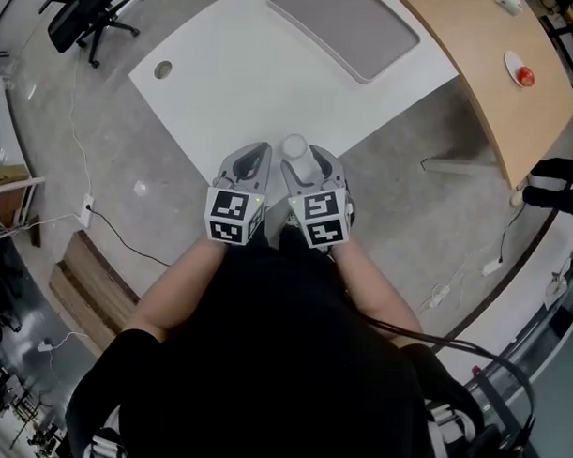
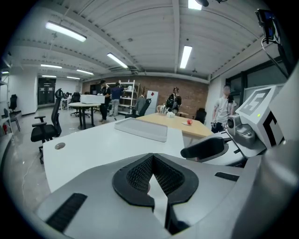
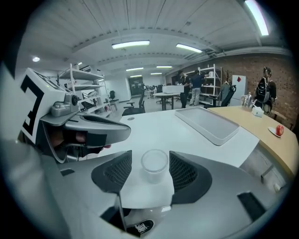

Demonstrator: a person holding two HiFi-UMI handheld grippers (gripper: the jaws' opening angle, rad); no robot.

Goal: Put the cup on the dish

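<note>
A small white cup point(image 1: 294, 148) point(image 3: 154, 164) stands upright on the white table point(image 1: 235, 81), close to its near corner. My right gripper point(image 1: 305, 168) point(image 3: 150, 172) is open with one jaw on each side of the cup; a narrow gap shows on both sides. My left gripper point(image 1: 254, 166) point(image 2: 152, 170) is right beside it, shut on nothing, its tips over the table edge. A long grey tray point(image 1: 345, 28) point(image 2: 140, 128) point(image 3: 208, 123) lies at the table's far end.
A curved wooden table point(image 1: 498, 80) stands to the right, with a small white plate point(image 1: 519, 70) carrying a red thing point(image 3: 279, 130). An office chair point(image 1: 88, 10) stands far left. Cables run over the floor point(image 1: 126, 246). People stand far off in the room point(image 2: 110, 98).
</note>
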